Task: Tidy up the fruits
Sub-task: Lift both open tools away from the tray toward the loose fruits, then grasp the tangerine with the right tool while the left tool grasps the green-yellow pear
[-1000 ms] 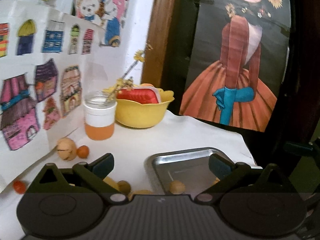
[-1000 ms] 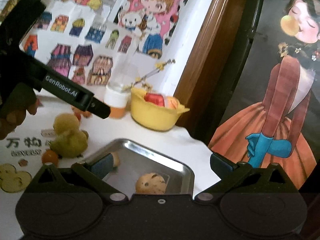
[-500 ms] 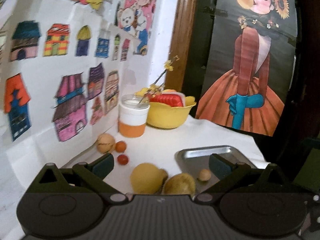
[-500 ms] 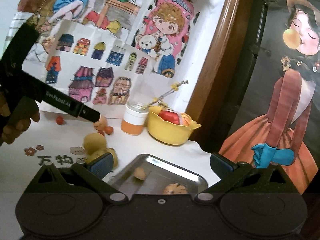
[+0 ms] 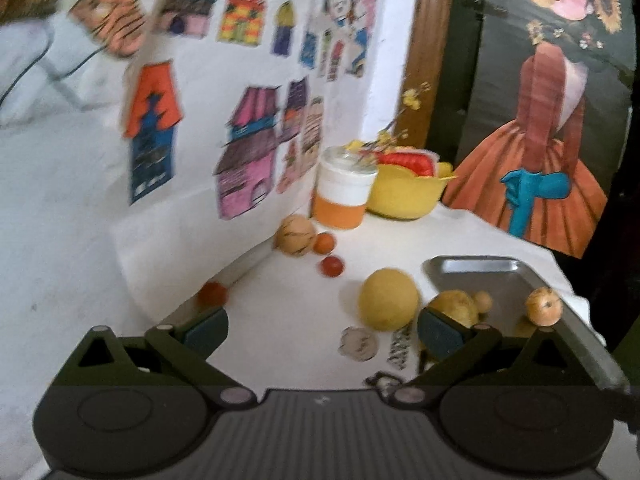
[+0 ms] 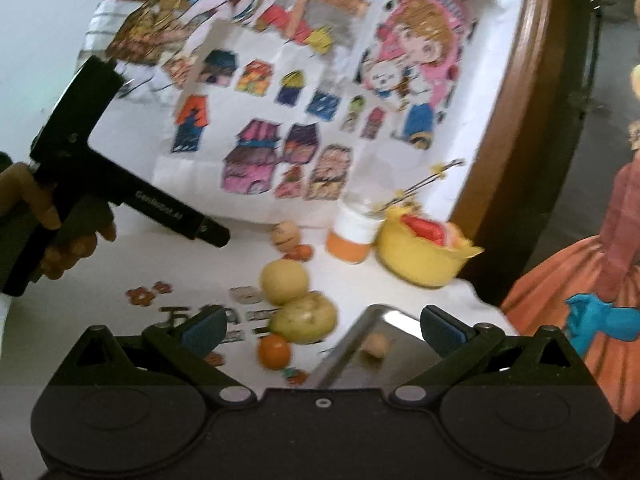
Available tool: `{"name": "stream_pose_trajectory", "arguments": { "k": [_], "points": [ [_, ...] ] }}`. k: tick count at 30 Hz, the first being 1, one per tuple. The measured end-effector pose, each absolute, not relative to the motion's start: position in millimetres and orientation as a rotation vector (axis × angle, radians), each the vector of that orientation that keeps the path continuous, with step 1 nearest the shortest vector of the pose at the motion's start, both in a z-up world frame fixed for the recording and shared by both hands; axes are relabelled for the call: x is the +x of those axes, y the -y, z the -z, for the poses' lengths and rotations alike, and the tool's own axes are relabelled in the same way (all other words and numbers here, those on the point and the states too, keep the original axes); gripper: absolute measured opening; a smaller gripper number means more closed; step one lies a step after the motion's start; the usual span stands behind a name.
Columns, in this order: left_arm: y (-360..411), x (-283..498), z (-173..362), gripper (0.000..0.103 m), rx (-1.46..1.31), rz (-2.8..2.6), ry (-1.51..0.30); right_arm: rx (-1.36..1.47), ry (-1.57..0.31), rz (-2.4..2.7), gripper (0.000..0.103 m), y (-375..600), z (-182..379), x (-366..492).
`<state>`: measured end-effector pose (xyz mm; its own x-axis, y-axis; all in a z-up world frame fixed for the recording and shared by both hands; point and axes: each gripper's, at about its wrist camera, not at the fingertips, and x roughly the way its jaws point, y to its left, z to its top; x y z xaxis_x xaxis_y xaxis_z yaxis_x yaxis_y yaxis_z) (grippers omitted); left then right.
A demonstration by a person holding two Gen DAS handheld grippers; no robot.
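Left wrist view
Left gripper (image 5: 322, 326): fingers spread wide, nothing between them, hanging above the white table (image 5: 280, 320).
Fruit on the table: a round yellow fruit (image 5: 388, 298) sits beside the metal tray (image 5: 480, 266), with a yellow-green fruit (image 5: 454, 306) touching it at the tray's edge.
Smaller fruit: a tan ball-shaped one (image 5: 296, 235) near the orange-banded jar (image 5: 342, 196), and small orange-red ones (image 5: 332, 266) scattered well apart toward the wall.
In the tray: a speckled apple-like fruit (image 5: 543, 306) and a little tan one (image 5: 483, 301).
Risk: round fruit can roll when nudged by one finger; the one by the wall (image 5: 212, 294) may slip under the paper.

Right wrist view
Right gripper (image 6: 322, 326): fingers wide apart and empty, low over the tray's near corner (image 6: 372, 314).
Left gripper from outside: held in a hand (image 6: 52, 220), pointing at the fruit cluster.
Cluster: yellow fruit (image 6: 285, 282), yellow-green fruit (image 6: 304, 318) and a small orange (image 6: 274, 352) pressed together just beside the tray.
Risk: taking one from that huddle could shove its neighbours off toward the table's edge.
Risk: the picture is smeared, so both tools seem to be moving; a hurried closing could miss or pinch two at once.
Risk: the jar and yellow bowl (image 6: 420, 258) stand close behind; a wide sweep could tip the jar.
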<state>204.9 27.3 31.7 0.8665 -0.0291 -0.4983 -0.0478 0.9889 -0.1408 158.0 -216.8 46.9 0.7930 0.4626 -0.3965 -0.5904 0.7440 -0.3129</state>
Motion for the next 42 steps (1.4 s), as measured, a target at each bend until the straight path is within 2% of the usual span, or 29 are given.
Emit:
{"name": "stream_pose_trajectory", "arguments": {
  "k": [18, 27, 42],
  "points": [
    [-67, 222, 0, 0.103, -0.126, -0.084, -0.624, -0.497, -0.505, -0.701, 0.102, 169, -4, 185],
    [-51, 236, -2, 0.103, -0.094, -0.019, -0.628, -0.443, -0.578, -0.71, 0.102, 171, 8, 210],
    [5, 274, -8, 0.103, -0.121, 0.211, -0.663, -0.441, -0.58, -0.704, 0.068, 172, 18, 239]
  ]
}}
